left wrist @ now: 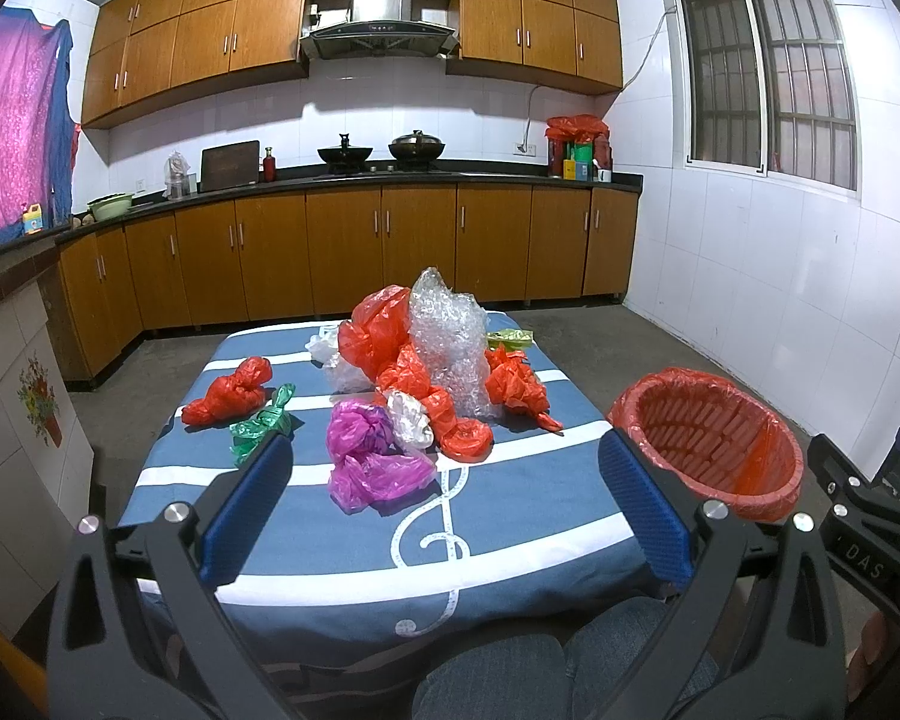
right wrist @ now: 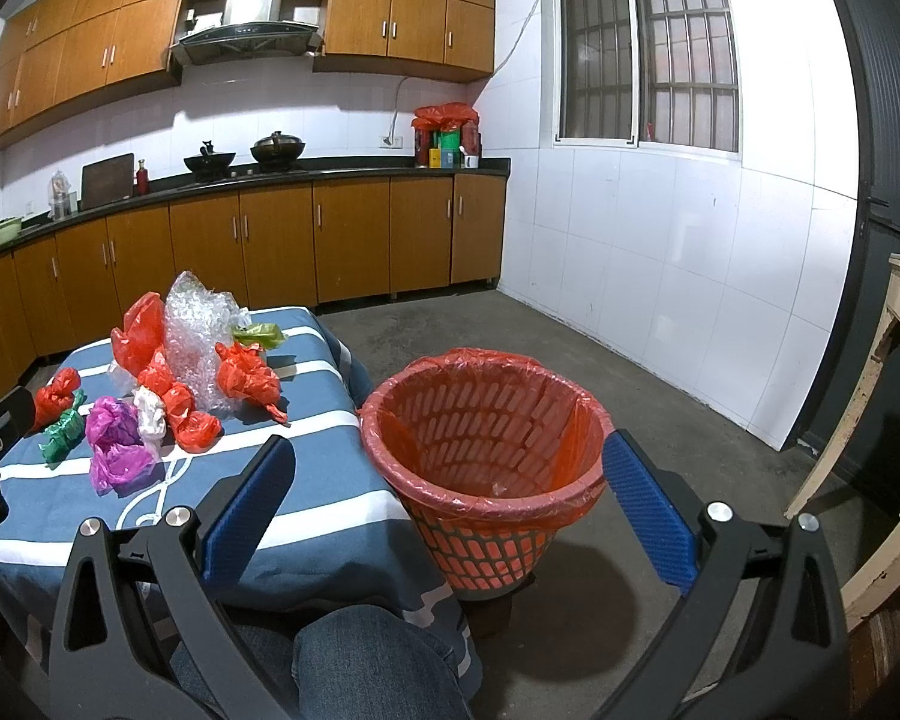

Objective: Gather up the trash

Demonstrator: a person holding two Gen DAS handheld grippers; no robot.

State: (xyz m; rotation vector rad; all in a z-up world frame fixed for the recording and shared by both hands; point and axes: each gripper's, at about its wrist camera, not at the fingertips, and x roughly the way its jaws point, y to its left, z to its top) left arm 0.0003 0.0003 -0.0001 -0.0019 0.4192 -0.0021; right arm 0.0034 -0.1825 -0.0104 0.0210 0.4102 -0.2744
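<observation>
Pink bag (left wrist: 371, 456) lies beyond left gripper's (left wrist: 444, 468) spread jaws, untouched.

The bubble wrap (left wrist: 450, 348) hides the far parts of the red bags (left wrist: 384, 336). The wooden table (right wrist: 894, 420) runs off the right edge. The counter jars (left wrist: 576, 156) are too small to read.

The near part of the counter (left wrist: 510, 516) is bare. Farther back, a heap of plastic bags (left wrist: 426, 360) blocks the middle. The bin (right wrist: 486, 450) stands open beside the counter's edge.
</observation>
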